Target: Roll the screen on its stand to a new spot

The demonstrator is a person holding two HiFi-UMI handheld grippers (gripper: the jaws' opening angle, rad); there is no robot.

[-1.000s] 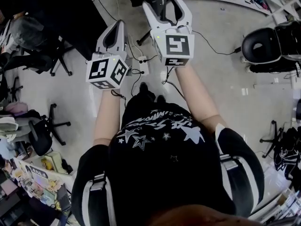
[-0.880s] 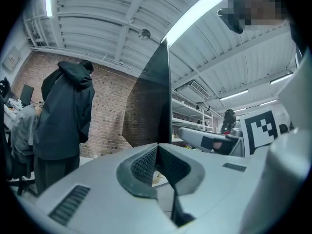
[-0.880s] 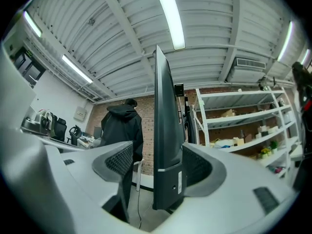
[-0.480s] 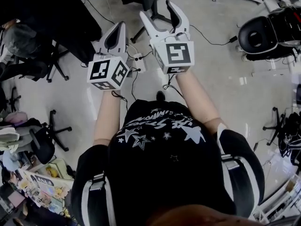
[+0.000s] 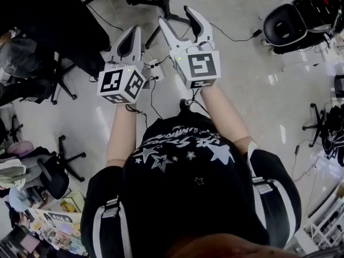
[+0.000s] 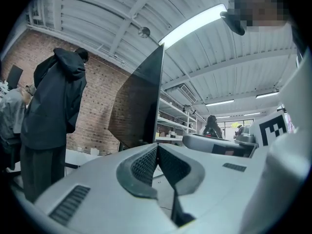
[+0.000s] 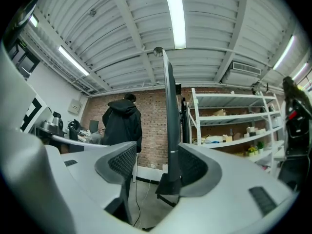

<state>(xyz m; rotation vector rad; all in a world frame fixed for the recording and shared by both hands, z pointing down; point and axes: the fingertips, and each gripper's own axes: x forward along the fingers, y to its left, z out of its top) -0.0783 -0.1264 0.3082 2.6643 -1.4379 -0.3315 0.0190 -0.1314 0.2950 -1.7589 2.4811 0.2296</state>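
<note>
Black and thin, the screen is stood edge-on on its stand at the far side, lined up in the gap of the right gripper. Those jaws have just been closing, but nothing's pressed yet. The left gripper is pinched shut, empty. It's likely top-heavy and fragile, so the edge should be held firmly and rolled slowly, with the floor cables minded.

I am looking into a working lab with office fittings. In the head view, wheeled office chairs stand at eight o'clock and cables trail over the glossy floor at one o'clock. In the right gripper view there is a brick wall at twelve o'clock, open metal shelving with boxes at three, and strip lights on a ribbed ceiling.
</note>
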